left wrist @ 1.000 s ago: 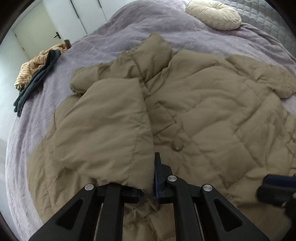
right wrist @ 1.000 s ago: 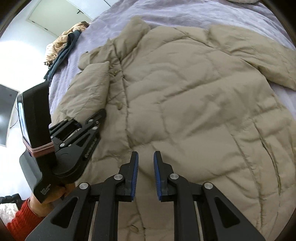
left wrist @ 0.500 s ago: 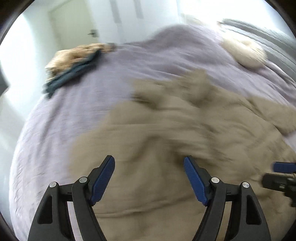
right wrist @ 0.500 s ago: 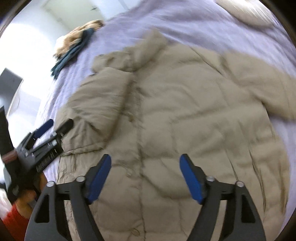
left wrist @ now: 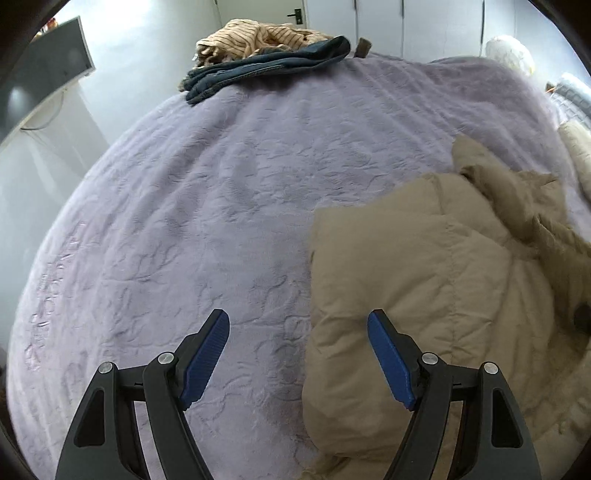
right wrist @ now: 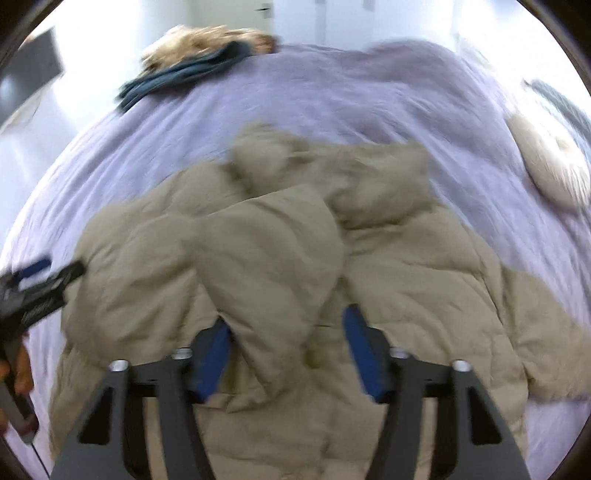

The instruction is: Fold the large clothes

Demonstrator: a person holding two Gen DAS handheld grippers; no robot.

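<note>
A beige puffer jacket lies spread on the purple bedspread, one sleeve folded over its front. In the left wrist view the jacket fills the lower right. My left gripper is open and empty, over the jacket's left edge and the bedspread. My right gripper is open, its jaws standing either side of the folded sleeve's end. The left gripper also shows at the left edge of the right wrist view, held by a hand.
A pile of tan striped and dark blue clothes lies at the bed's far edge. A round cream cushion sits at the right. A monitor stands at the left, white wardrobe doors behind.
Both grippers opened. The left let go of the sleeve, now lying on the jacket front, and swung left toward the bare bedspread. The right moved over the folded sleeve.
</note>
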